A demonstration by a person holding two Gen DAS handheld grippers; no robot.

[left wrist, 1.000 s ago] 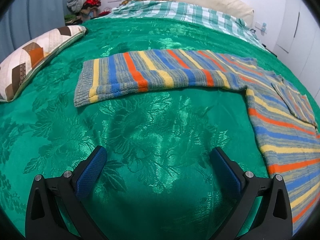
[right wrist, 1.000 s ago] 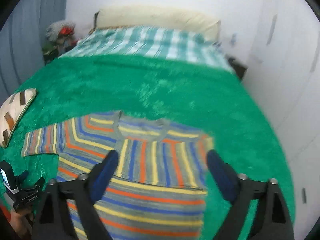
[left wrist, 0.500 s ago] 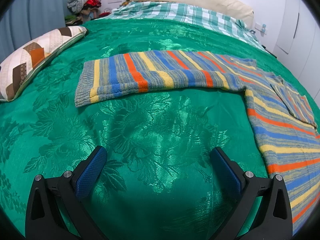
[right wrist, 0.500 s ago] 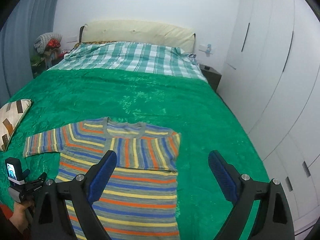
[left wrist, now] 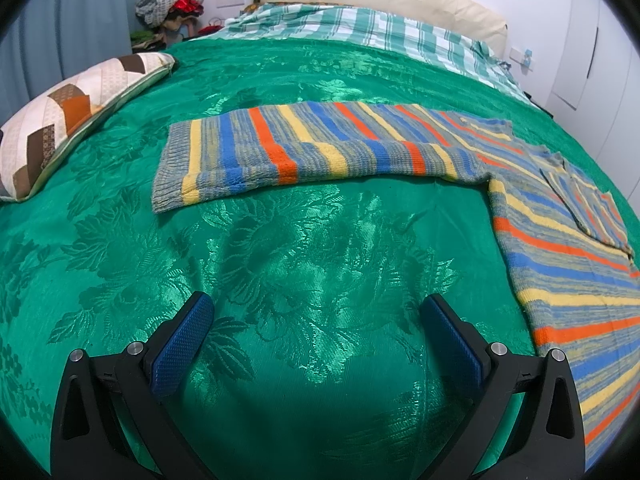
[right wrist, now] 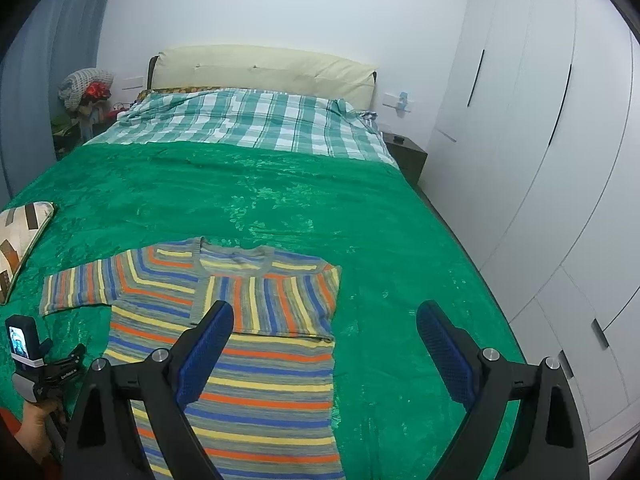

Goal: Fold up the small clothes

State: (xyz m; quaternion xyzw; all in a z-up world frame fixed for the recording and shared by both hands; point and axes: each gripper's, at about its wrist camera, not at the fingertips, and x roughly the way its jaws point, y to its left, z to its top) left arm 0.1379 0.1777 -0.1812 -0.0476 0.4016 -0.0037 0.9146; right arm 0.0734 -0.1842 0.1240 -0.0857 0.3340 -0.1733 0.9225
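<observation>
Over the last second my right gripper (right wrist: 324, 344) has pulled up and back from the striped sweater (right wrist: 240, 344); a second ago it hung blurred and close over the chest, and now I see the whole bed down to the headboard (right wrist: 264, 70). Its jaws stand wide and empty. I read that as the right-hand sleeve fold being finished: that sleeve lies folded across the chest (right wrist: 272, 304), stripes running crosswise to the body's.

Going left to right in the left wrist view: a patchwork cushion (left wrist: 68, 120) sits at the left edge of the green bedspread (left wrist: 300, 260). Next comes the other sleeve (left wrist: 304, 148), stretched flat toward the left, its ribbed cuff nearest the cushion. Then the sweater body runs off the right edge. My left gripper (left wrist: 316, 340) has barely shifted; it hovers low over bare bedspread, near side of the sleeve, jaws wide, holding nothing. So the outstretched sleeve looks like the next thing to fold in, and the left tool is nearest to it.

What I cannot see: the sweater's hem is cut off at the bottom of the right wrist view, partly behind the near finger (right wrist: 206, 352). In the left view, the body's right portion is lost at the lens edge. The pile in the far left corner (right wrist: 86, 90) is too small to identify.
</observation>
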